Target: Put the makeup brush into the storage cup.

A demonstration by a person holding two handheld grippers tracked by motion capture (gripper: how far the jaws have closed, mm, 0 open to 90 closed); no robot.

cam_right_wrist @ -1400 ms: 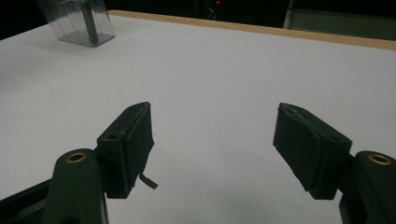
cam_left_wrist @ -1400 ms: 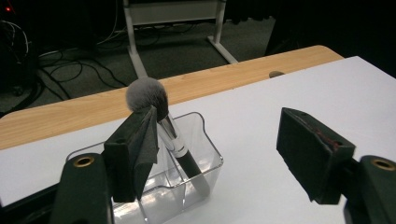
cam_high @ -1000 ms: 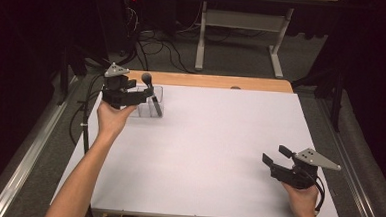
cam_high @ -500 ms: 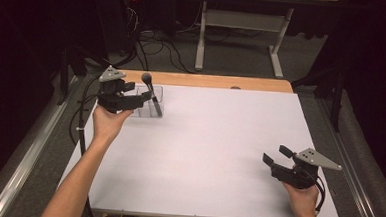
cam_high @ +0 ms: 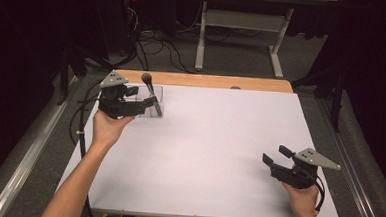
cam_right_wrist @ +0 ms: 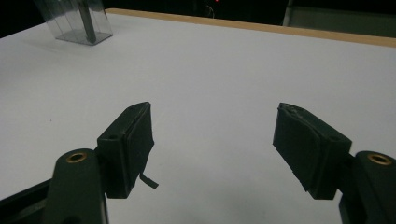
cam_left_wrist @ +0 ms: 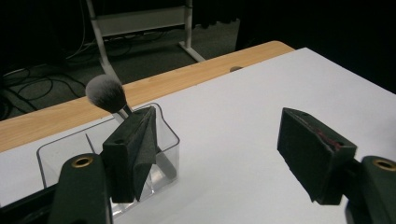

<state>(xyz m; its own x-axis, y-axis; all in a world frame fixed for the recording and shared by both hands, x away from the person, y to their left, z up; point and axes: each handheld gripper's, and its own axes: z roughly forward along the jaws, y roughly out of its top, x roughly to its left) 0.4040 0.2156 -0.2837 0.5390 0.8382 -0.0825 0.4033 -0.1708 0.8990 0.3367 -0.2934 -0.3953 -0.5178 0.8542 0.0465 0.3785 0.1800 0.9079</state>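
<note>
Left gripper [cam_high: 149, 102]: at the far left of the white table [cam_high: 213, 154], jaws spread wide, holding nothing, beside a clear plastic organizer [cam_high: 153, 106]. Makeup brush [cam_high: 150, 90]: stands in the organizer's right compartment, long axis near upright and tilted, dark fluffy head [cam_left_wrist: 106, 93] uppermost, handle down inside, just behind the left jaw in the left gripper view. Right gripper [cam_high: 274, 159]: near right of the table, well apart, jaws spread wide over bare surface, empty

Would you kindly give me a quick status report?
Both tongs, left and right, open, empty. Makeup brush standing in clear organizer beside left tongs. Nothing in the way.
</note>
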